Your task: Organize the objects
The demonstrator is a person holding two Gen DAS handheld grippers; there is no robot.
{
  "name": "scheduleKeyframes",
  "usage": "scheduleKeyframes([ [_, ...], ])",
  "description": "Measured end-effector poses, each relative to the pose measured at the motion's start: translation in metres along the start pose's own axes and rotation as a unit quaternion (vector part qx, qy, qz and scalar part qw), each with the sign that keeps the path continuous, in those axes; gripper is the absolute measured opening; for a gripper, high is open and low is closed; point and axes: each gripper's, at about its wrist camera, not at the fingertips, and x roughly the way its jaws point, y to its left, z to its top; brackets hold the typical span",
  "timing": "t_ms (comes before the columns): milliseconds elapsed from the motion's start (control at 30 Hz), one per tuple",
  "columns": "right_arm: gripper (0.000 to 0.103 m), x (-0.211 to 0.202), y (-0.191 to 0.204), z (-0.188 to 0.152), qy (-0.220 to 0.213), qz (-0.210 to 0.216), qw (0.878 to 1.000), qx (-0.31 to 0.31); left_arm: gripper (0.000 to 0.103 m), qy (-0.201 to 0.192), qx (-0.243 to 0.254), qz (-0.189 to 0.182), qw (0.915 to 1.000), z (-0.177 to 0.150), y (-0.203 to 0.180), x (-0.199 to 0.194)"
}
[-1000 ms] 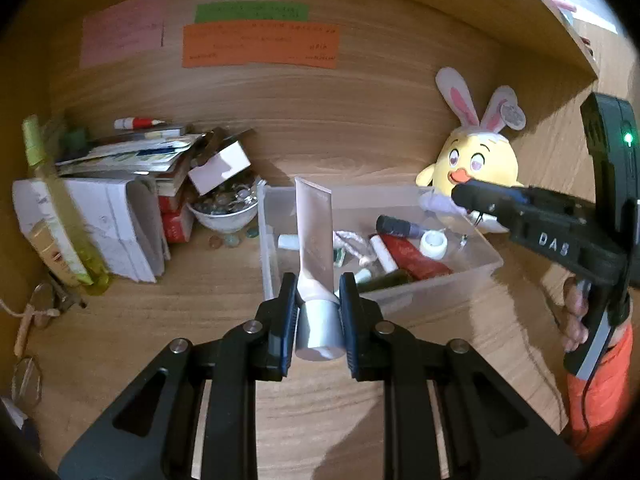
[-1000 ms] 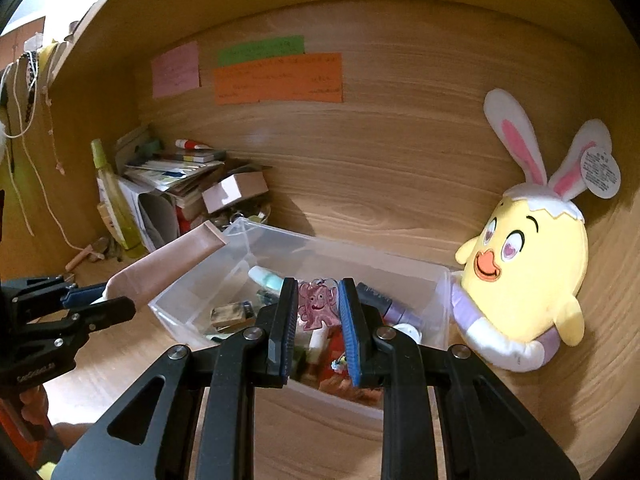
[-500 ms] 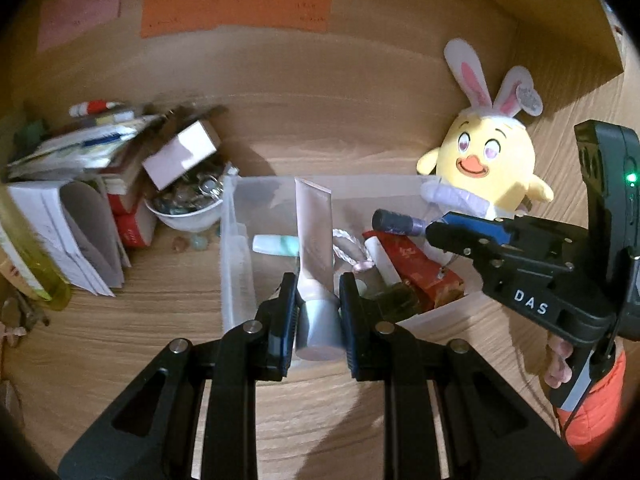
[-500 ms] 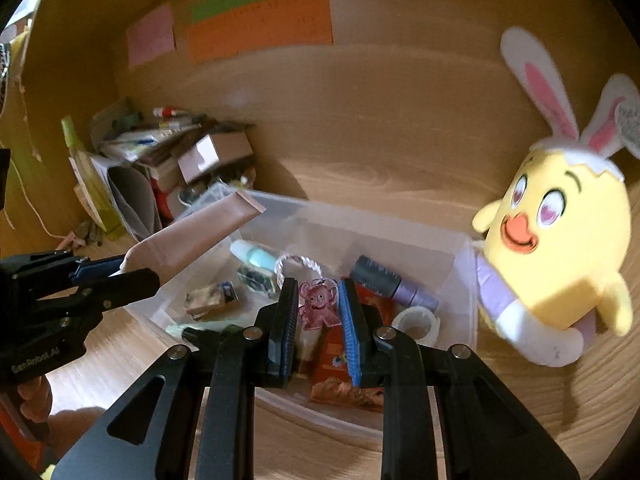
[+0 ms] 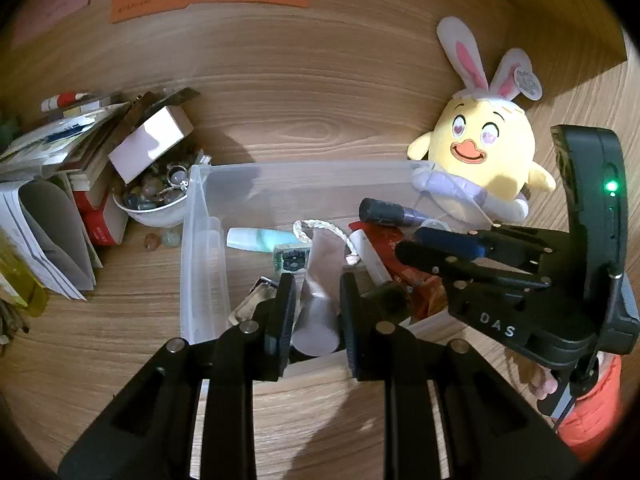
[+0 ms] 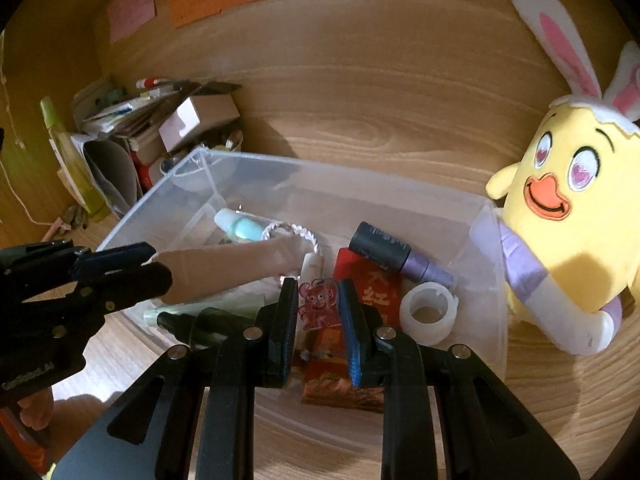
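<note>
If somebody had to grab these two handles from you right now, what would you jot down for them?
Left gripper: shut on the beige tube, its tip angled over the clear bin.
Right gripper: shut on the pink elephant charm, above the red packet in the bin.
Done: tape roll, purple bottle, mint tube and cord already lie in the bin.
Left: release the tube and the charm inside.

**Bin crowded right, open back-left**

Clear bin floor is bare along the far wall and back-left corner. Tape roll, dark tube and red packet fill the right side. Plush chick touches the right wall; bowl and paper stack sit just beside the left wall.
</note>
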Motion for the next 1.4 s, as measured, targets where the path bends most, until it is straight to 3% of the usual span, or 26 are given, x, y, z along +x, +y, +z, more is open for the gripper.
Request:
scheduleKeyframes([
  [167, 0.023, 0.004, 0.002, 0.0, 0.016, 0.0, 1.0, -0.001, 0.037, -0.01, -0.004, 0.003, 0.9999, 0.0, 0.0, -0.008],
  [233, 0.035, 0.001, 0.003, 0.0, 0.011, -0.001, 1.0, -0.002, 0.038, -0.015, -0.005, 0.003, 0.9999, 0.0, 0.001, -0.012],
  [467, 0.041, -0.026, 0.007, 0.005, -0.017, -0.002, 1.0, -0.006, 0.042, -0.029, -0.01, 0.003, 0.9995, -0.002, 0.005, -0.029],
  [667, 0.048, -0.05, 0.013, -0.001, -0.034, -0.002, 0.999, -0.009, 0.054, -0.048, -0.007, 0.011, 0.9988, -0.009, 0.006, -0.046],
  [833, 0.063, -0.072, 0.019, -0.012, -0.056, -0.012, 0.998, -0.017, 0.075, -0.065, -0.009, 0.022, 0.9976, -0.016, 0.007, -0.059],
  [1033, 0.079, -0.094, 0.024, -0.025, -0.079, -0.01, 0.997, -0.013, 0.092, -0.074, -0.007, 0.033, 0.9967, -0.025, 0.005, -0.068],
  [1400, 0.083, -0.106, 0.031, -0.048, -0.093, -0.031, 0.995, -0.02, 0.096, -0.072, -0.013, 0.035, 0.9967, -0.044, 0.003, -0.071],
])
